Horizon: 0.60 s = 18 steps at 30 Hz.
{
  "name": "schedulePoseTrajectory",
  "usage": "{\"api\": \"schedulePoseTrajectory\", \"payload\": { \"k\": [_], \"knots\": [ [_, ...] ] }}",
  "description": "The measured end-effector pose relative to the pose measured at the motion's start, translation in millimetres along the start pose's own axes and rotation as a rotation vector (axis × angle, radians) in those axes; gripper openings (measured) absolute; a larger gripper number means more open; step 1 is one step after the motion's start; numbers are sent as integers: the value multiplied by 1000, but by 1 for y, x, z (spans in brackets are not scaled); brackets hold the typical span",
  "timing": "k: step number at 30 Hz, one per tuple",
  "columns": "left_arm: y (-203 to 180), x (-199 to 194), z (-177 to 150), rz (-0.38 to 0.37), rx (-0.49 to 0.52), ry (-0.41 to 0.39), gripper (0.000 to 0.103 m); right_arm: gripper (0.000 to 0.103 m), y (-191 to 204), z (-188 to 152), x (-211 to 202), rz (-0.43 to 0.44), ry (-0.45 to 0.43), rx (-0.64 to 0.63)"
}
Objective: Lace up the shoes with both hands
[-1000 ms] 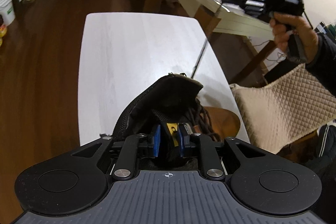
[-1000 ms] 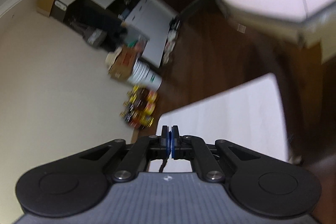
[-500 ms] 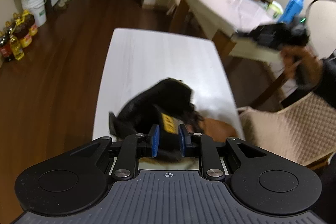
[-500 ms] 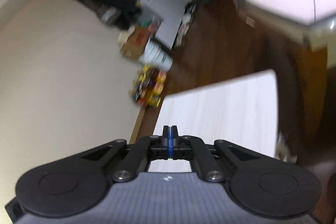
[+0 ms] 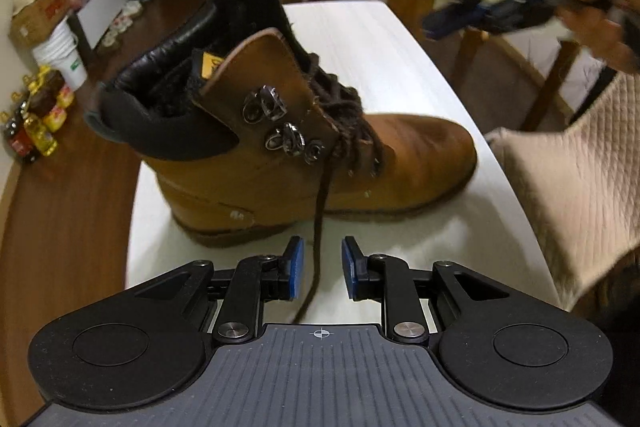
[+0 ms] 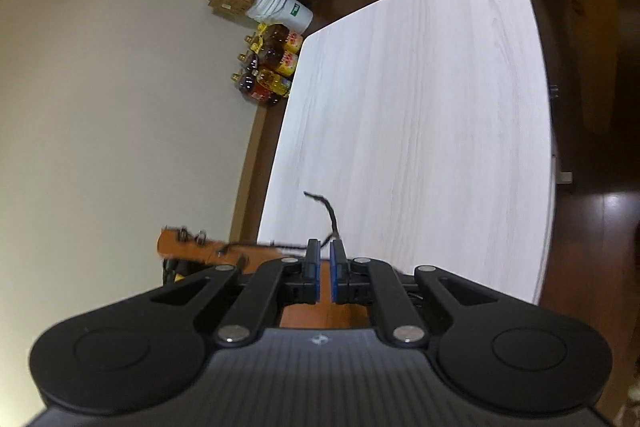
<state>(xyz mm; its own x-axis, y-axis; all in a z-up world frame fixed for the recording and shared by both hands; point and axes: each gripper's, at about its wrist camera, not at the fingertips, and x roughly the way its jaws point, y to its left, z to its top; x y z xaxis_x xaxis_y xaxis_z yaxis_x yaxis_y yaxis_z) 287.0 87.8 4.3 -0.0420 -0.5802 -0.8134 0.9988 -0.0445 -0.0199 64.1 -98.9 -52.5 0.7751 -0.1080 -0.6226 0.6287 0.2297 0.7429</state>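
boot (image 5: 304, 147) sits on its sole on the white table (image 5: 384, 39), toe toward 3 o'clock, upper hooks not yet laced. left gripper (image 5: 319, 269) jaws apart and closing, loose lace end (image 5: 320, 211) hanging between the pads, not pinched yet. right gripper (image 6: 325, 269) jaws slightly apart and opening, other lace tip (image 6: 326, 207) poking out at 12 o'clock of its pads, grip unclear. best move: pinch the lace near the eyelet, keep it taut, lead it to the lowest hook (image 5: 286, 141).
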Motion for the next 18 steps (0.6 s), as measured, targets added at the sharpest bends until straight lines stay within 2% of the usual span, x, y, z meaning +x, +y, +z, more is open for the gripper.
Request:
{"api": "schedulePoseTrajectory", "payload": {
  "k": [2, 5, 7, 9, 11, 15, 18],
  "knots": [
    [5, 1, 1, -19, -51, -10, 4, 8, 6, -5, -5, -19, -3, -8],
    [7, -26, 2, -36, -89, -72, 3, 8, 13, -12, -13, -38, -13, -4],
    [9, -47, 5, -6, -99, -120, 3, 8, 17, -16, -17, -39, -24, 5],
    [15, -75, 9, 32, -156, -206, 3, 8, 20, -20, -18, -37, -30, 10],
    [14, -91, 12, 70, -166, -249, 3, 8, 23, -19, -13, -22, -21, 8],
    [3, -117, 22, 108, -201, -308, 3, 8, 29, -22, -3, 19, 31, -20],
    [-8, -128, 31, 119, -214, -308, 3, 9, 31, -12, 18, 52, 89, -42]
  ]
}}
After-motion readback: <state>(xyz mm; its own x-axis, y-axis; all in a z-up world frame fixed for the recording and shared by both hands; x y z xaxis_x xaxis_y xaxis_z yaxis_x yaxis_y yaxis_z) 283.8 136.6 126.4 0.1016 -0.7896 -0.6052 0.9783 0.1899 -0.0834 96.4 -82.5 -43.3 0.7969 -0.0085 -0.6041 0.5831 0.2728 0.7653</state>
